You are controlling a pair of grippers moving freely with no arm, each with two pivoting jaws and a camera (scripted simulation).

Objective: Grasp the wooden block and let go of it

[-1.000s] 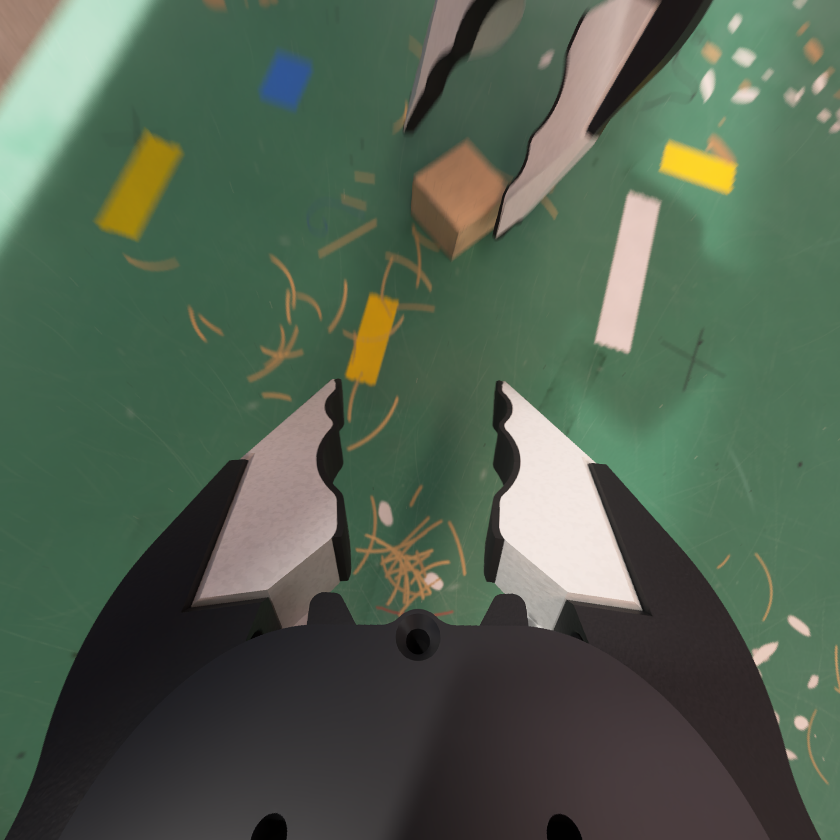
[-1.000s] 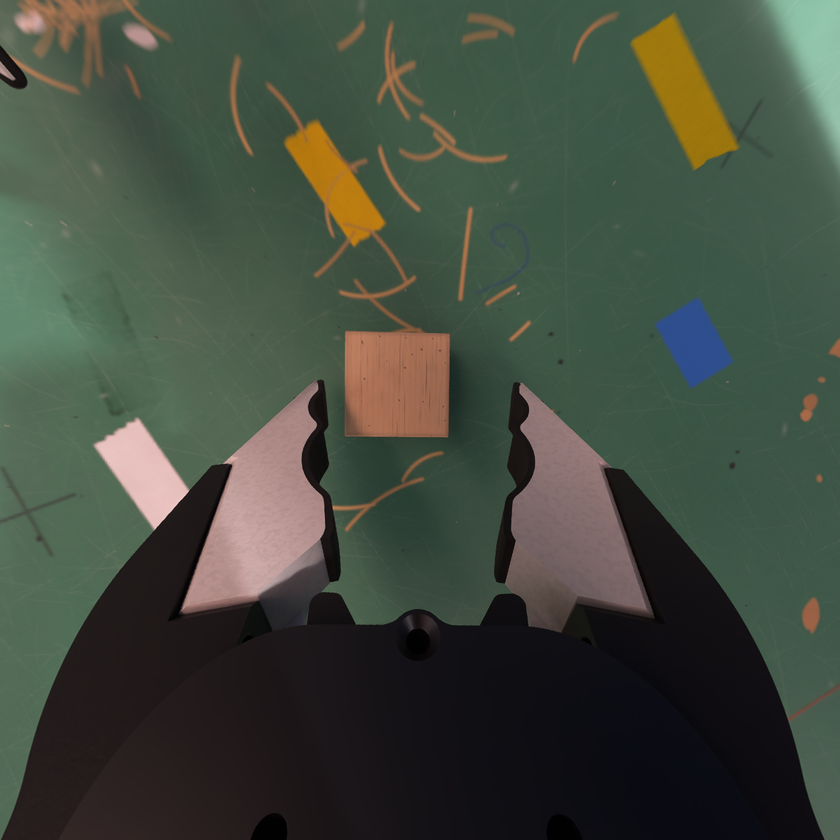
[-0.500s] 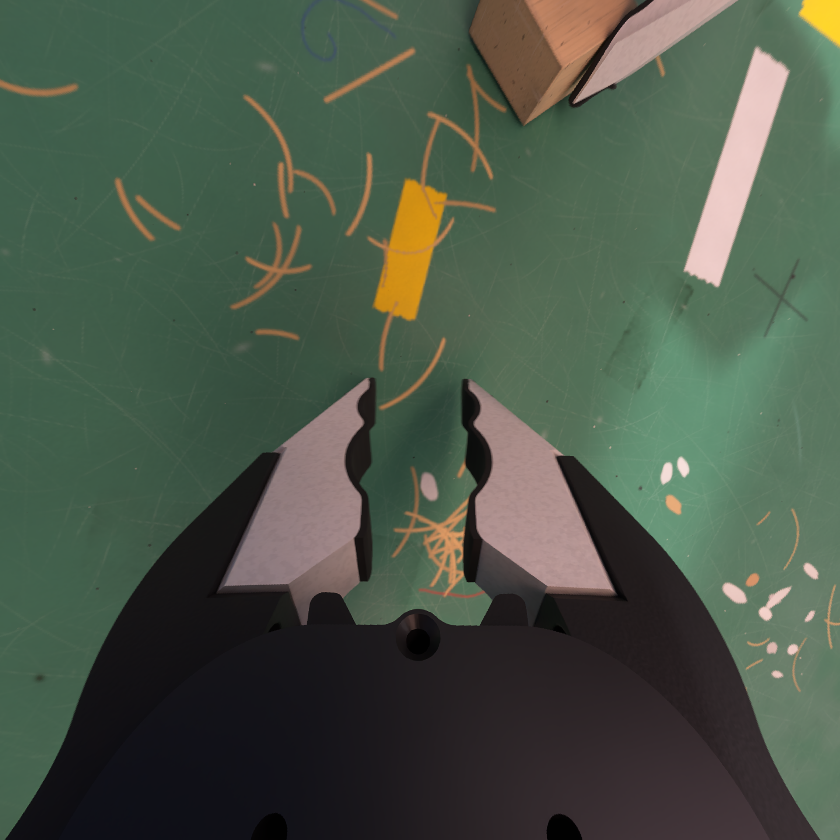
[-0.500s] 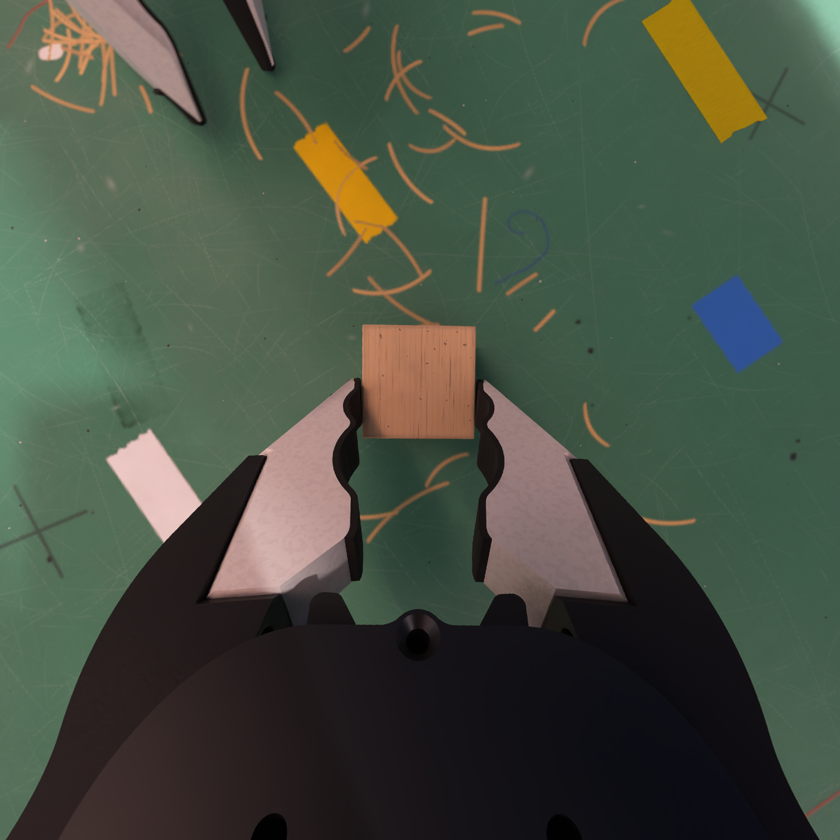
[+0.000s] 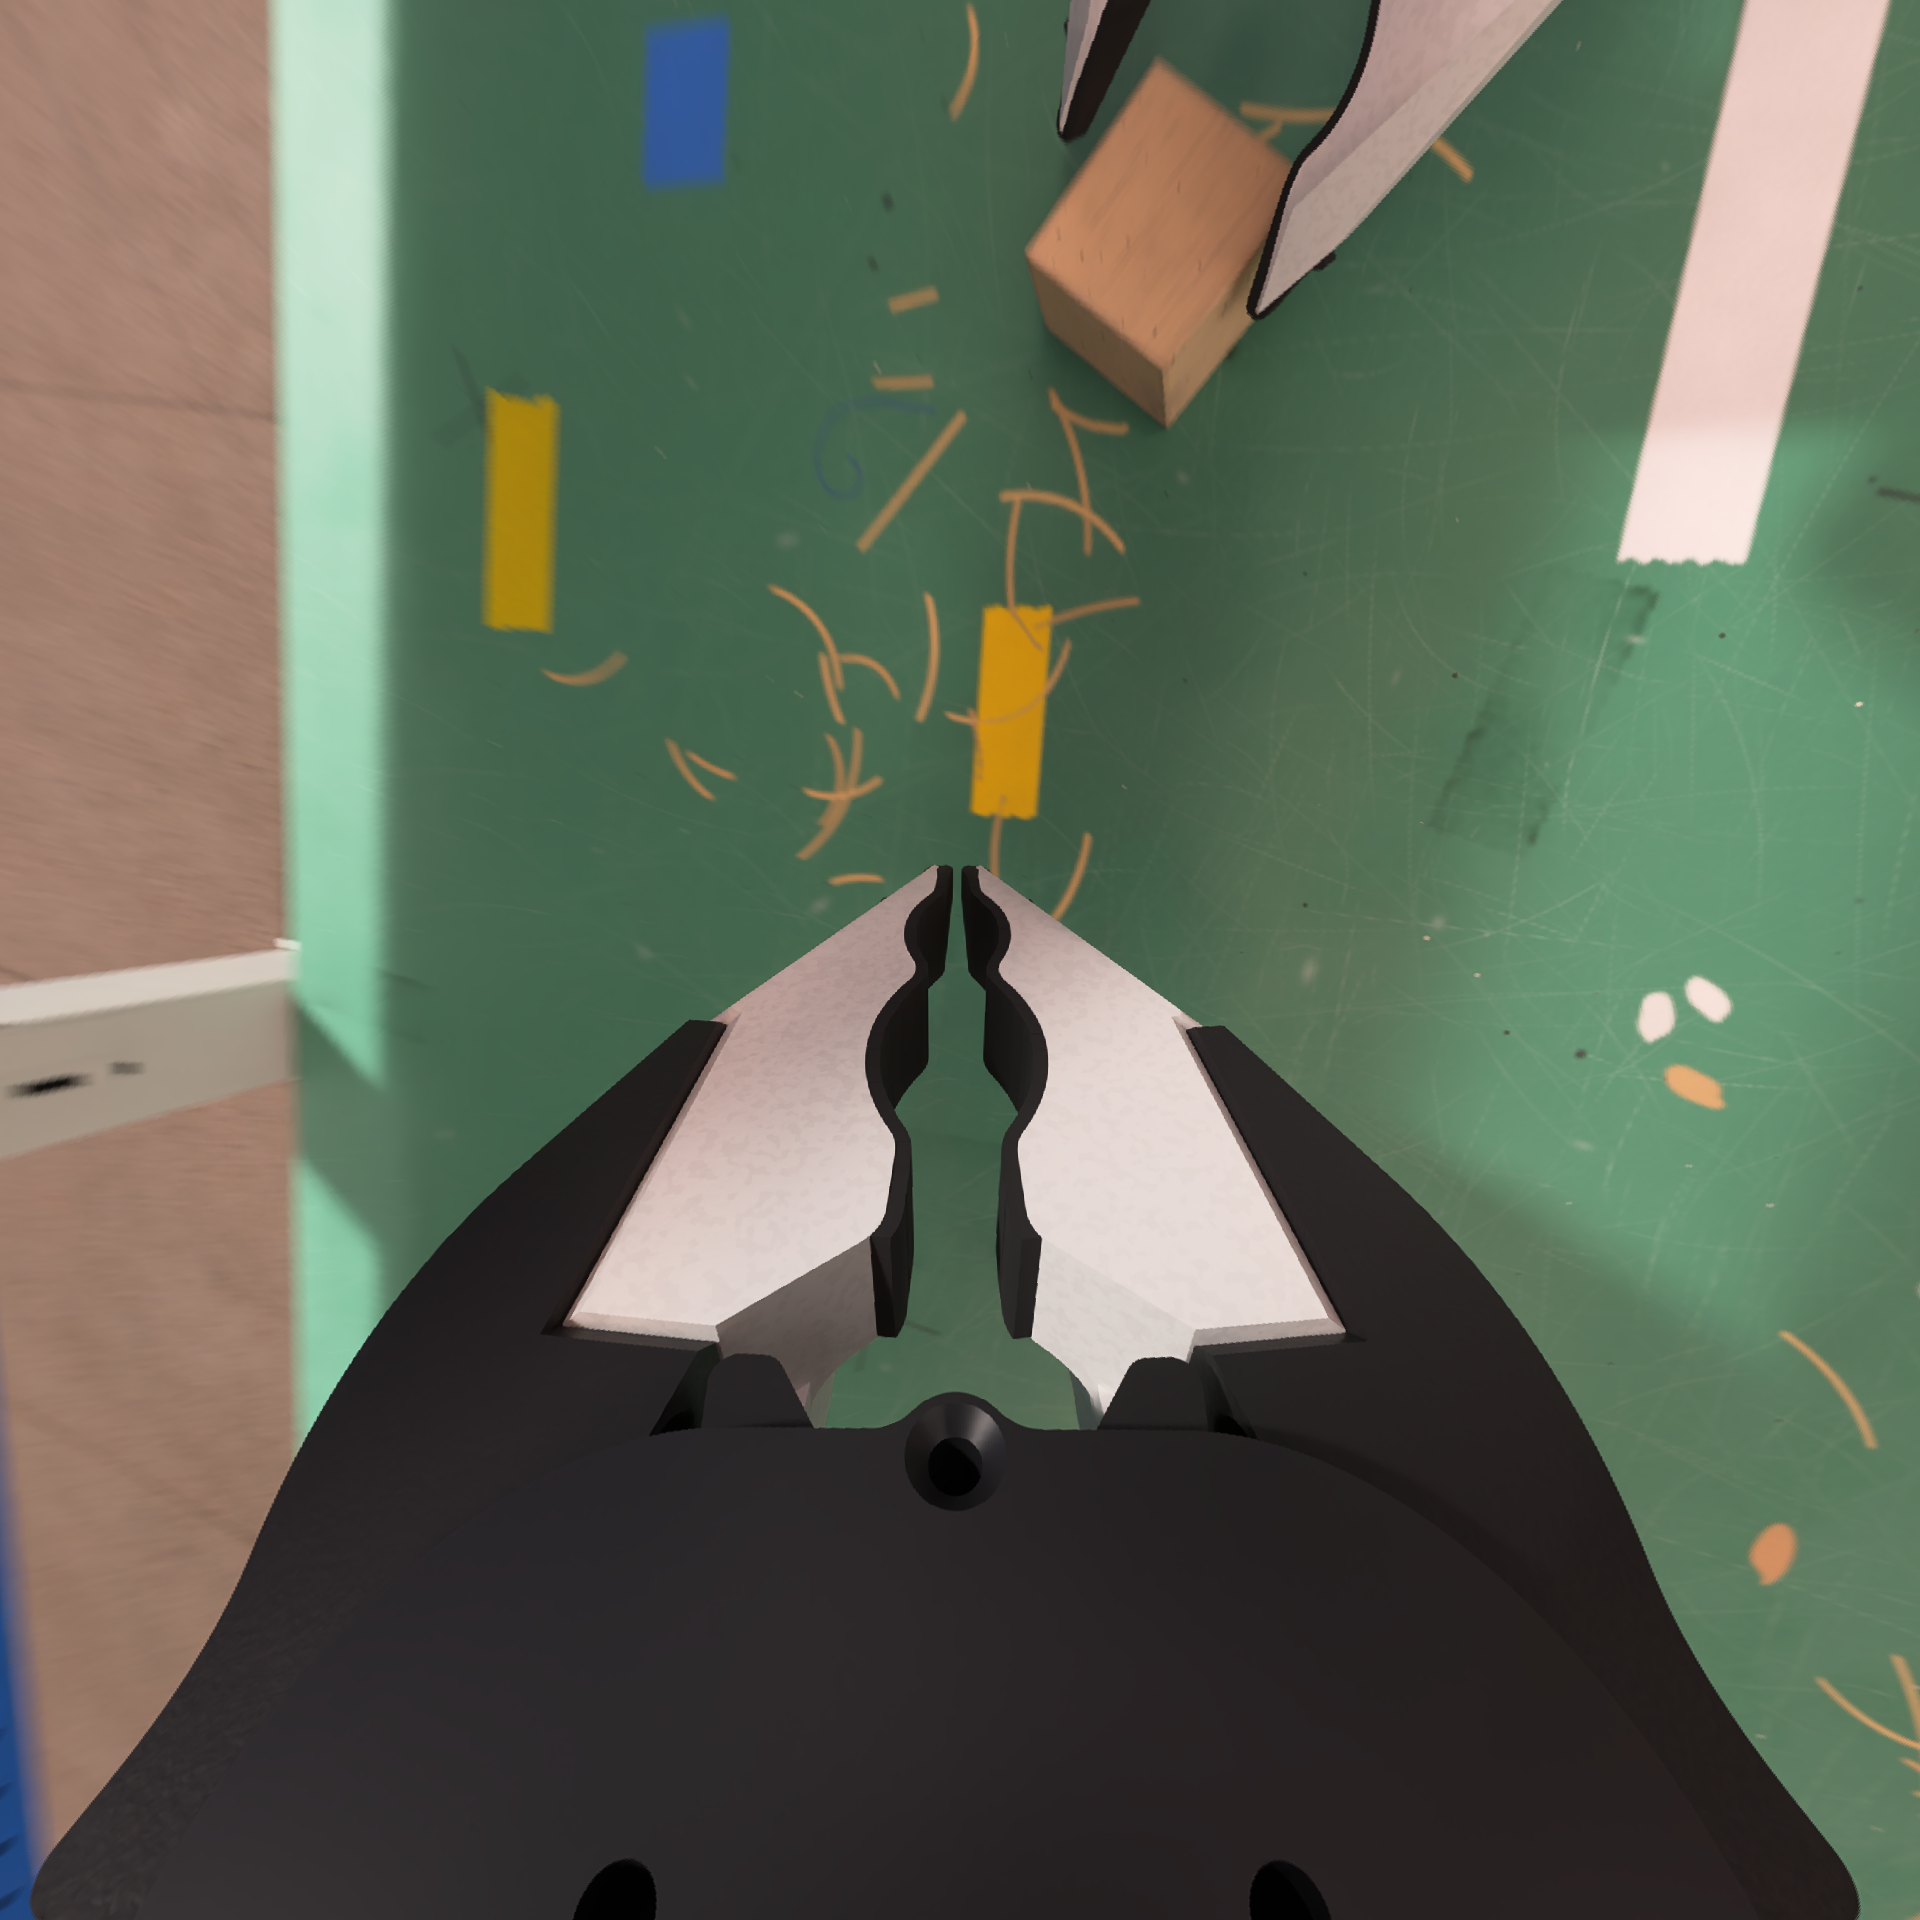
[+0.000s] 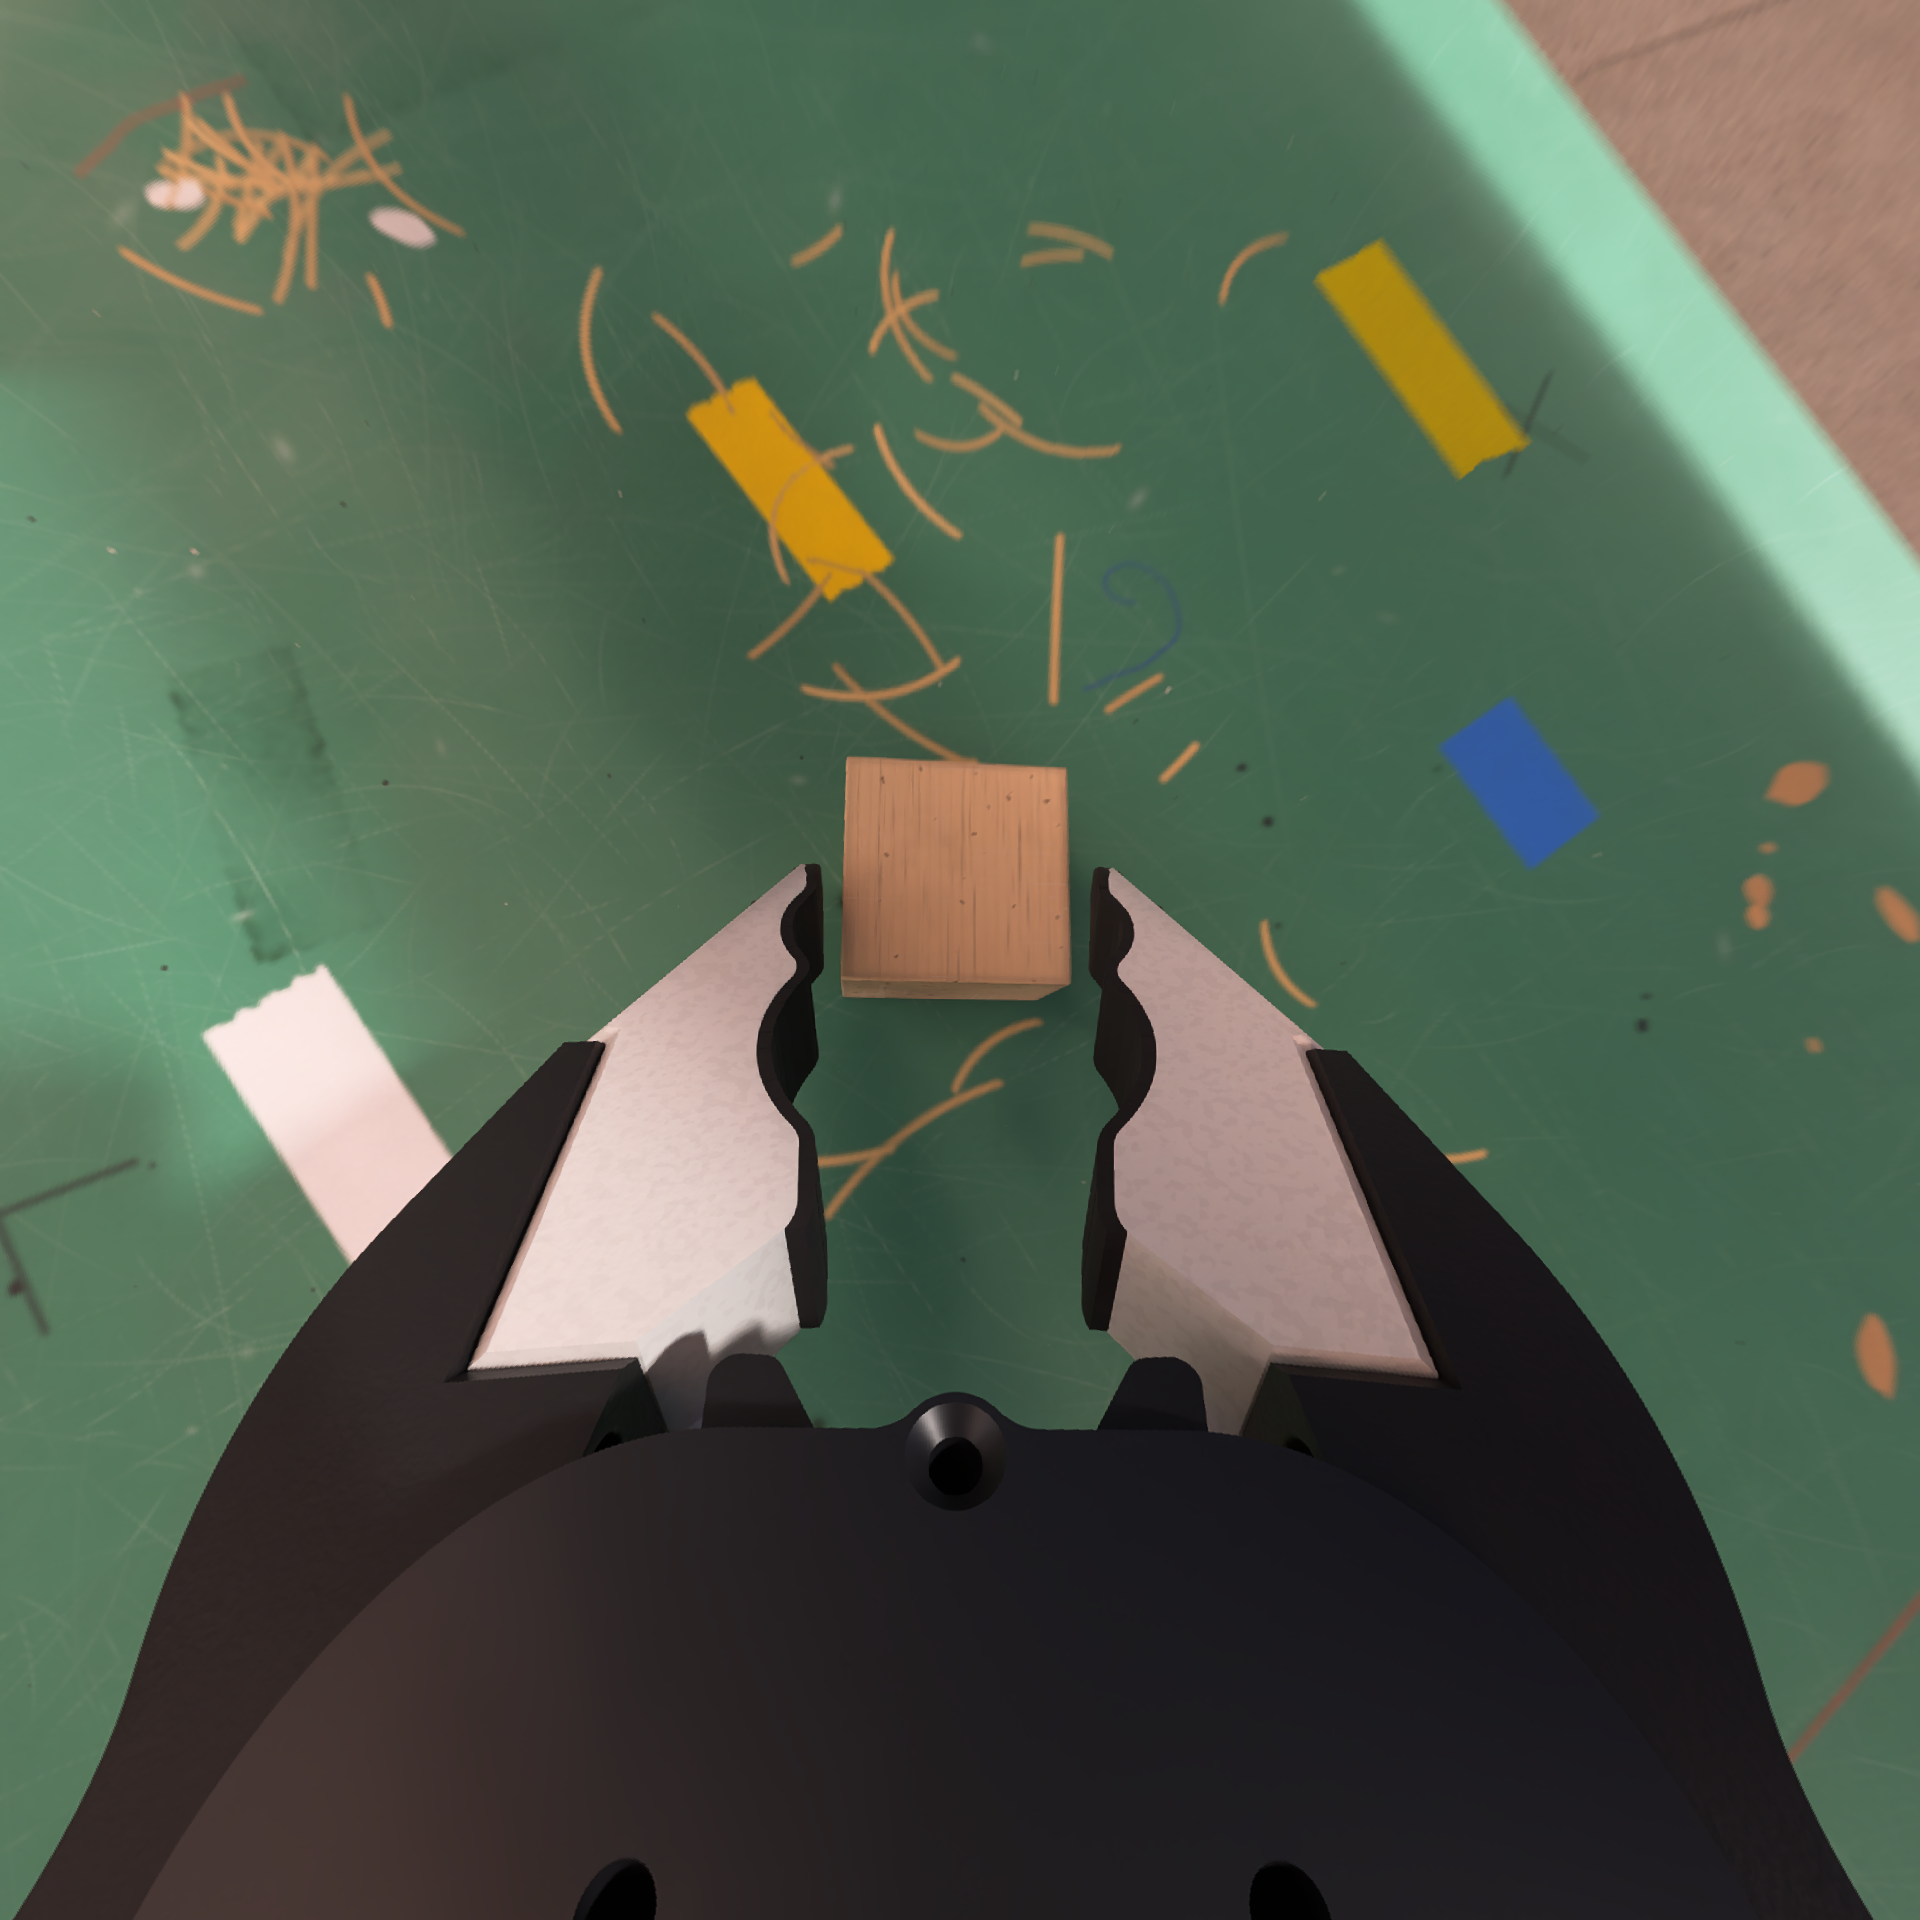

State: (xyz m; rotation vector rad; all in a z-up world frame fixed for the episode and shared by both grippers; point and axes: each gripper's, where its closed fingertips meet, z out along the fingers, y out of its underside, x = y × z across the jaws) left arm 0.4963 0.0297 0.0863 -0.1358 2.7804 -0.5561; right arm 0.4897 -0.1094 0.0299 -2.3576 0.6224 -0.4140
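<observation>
The wooden block [image 6: 954, 878] is a pale cube resting on the green mat [image 6: 416, 727]. My right gripper [image 6: 956, 878] straddles it, with the jaws open and a thin gap on each side of the block. In the left wrist view the block [image 5: 1143, 239] lies far ahead at the upper right, with the right gripper's fingers [image 5: 1351, 177] on either side of it. My left gripper [image 5: 953, 873] is shut and empty, hovering over the mat [image 5: 1455, 935] well short of the block.
Yellow tape strips [image 5: 1008, 712] [image 5: 520, 509], a blue patch [image 6: 1517, 779], a white tape strip [image 5: 1745, 312] and wood shavings [image 6: 260, 197] lie flat on the mat. The mat's pale edge [image 5: 332, 520] borders brown floor [image 5: 135, 520] on the left, where a white bar [image 5: 135, 1039] shows.
My right gripper closed on the block half a second ago and has now opened off it. My left gripper has closed fully and shifted, so the mat's left edge is in view.
</observation>
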